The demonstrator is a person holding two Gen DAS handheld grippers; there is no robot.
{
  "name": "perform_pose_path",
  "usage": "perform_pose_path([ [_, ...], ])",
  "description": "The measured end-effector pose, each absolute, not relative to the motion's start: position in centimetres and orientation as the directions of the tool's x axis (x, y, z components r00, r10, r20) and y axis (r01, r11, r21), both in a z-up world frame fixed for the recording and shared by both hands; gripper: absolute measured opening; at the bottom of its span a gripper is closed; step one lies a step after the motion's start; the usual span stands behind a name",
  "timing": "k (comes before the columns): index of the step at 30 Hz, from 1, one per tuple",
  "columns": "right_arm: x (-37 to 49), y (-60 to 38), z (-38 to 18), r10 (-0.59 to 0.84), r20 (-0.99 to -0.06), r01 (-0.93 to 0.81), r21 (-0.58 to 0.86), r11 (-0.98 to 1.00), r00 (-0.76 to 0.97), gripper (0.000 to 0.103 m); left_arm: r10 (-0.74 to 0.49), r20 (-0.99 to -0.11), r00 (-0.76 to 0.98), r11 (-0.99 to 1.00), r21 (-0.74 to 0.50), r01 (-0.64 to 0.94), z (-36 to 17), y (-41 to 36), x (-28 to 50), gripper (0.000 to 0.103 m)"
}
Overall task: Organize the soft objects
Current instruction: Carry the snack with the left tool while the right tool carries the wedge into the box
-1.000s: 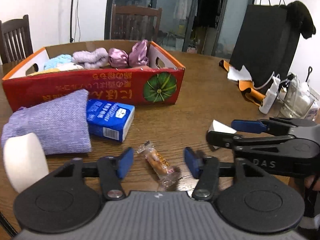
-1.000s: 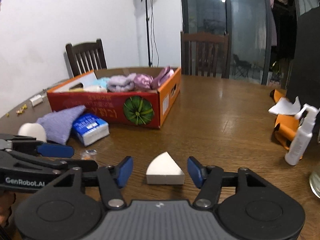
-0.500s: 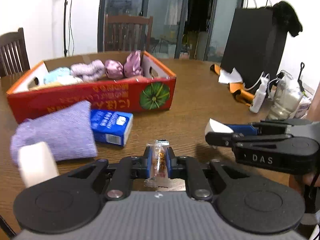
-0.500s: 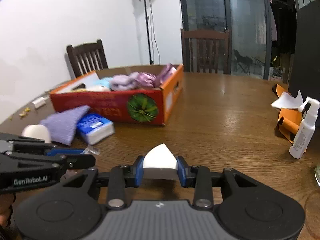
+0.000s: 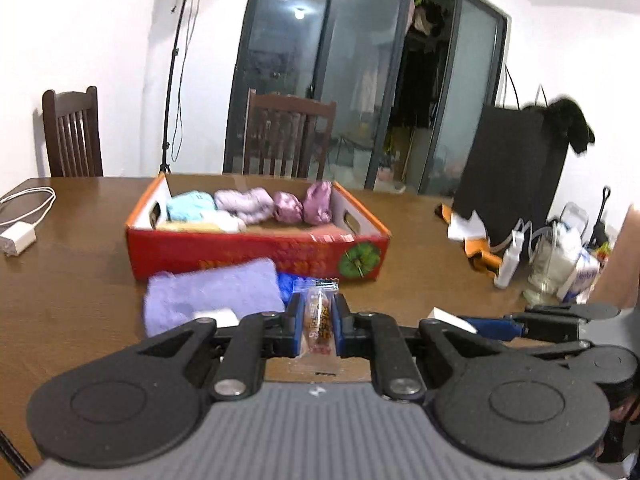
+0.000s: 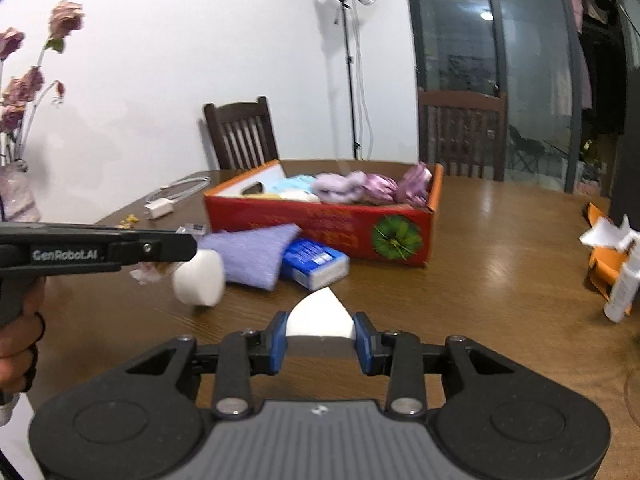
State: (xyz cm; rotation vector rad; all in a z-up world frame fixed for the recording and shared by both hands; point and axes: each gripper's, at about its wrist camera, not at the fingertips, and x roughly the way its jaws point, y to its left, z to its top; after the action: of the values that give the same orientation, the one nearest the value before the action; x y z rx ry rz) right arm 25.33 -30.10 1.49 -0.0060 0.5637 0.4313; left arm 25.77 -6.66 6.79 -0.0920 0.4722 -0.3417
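Gripping a wrapped snack (image 5: 319, 322) in our left tool (image 5: 317, 325) and a white sponge wedge (image 6: 320, 317) in our right tool (image 6: 320, 347), we have closed on both and lifted them off the tabletop (image 6: 500, 280) within the last second. Ahead of both tools sits the red box (image 5: 256, 254) of soft things, likely next, with the purple cloth (image 5: 212, 294) just before it.
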Motion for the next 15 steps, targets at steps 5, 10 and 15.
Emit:
perform_pose_path([
  [5,29.9,-27.4,4.3,0.454,-0.485,-0.463,0.11,0.88,0.747,0.034,-0.341,-0.4,0.851,0.94,-0.173,0.295,9.7,-2.8,32.2,0.015],
  [10,38.6,-24.5,7.3,0.523,-0.45,-0.49,0.198,0.849,0.724,0.035,-0.31,-0.439,0.843,0.95,-0.188,0.251,11.1,0.3,41.5,0.015],
  [15,49.2,-21.3,7.0,0.497,-0.484,-0.435,0.243,0.867,0.72,0.036,-0.28,-0.531,0.8,0.96,-0.183,0.214,9.4,1.3,49.5,0.015],
])
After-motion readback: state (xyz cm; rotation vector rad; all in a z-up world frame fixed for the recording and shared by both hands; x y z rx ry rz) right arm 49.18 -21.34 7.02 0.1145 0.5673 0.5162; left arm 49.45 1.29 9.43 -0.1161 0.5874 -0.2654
